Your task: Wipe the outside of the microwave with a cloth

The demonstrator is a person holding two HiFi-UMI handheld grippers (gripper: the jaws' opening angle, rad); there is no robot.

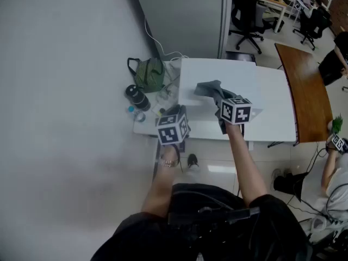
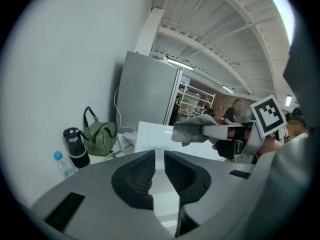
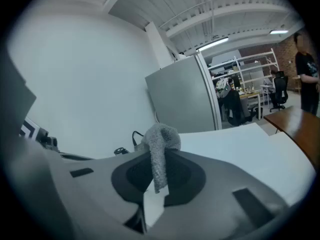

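Note:
In the head view the white microwave (image 1: 234, 75) stands on a white table (image 1: 272, 124), seen from above. A grey cloth (image 1: 209, 88) lies bunched on its top near the front left corner. My right gripper (image 1: 218, 99) is shut on this cloth; in the right gripper view the cloth (image 3: 160, 146) hangs pinched between the jaws of that gripper (image 3: 159, 171). My left gripper (image 1: 175, 116) hovers left of the microwave's front. Its jaws (image 2: 159, 159) stand a narrow gap apart, empty. From there I see the cloth (image 2: 192, 129) and the microwave (image 2: 152, 134).
A green bag (image 1: 148, 74), a black bottle (image 1: 137, 97) and a small water bottle (image 1: 136, 113) crowd the table's left end. A grey cabinet (image 1: 185, 15) stands behind. A brown table (image 1: 304, 86) and a seated person (image 1: 340, 162) are to the right.

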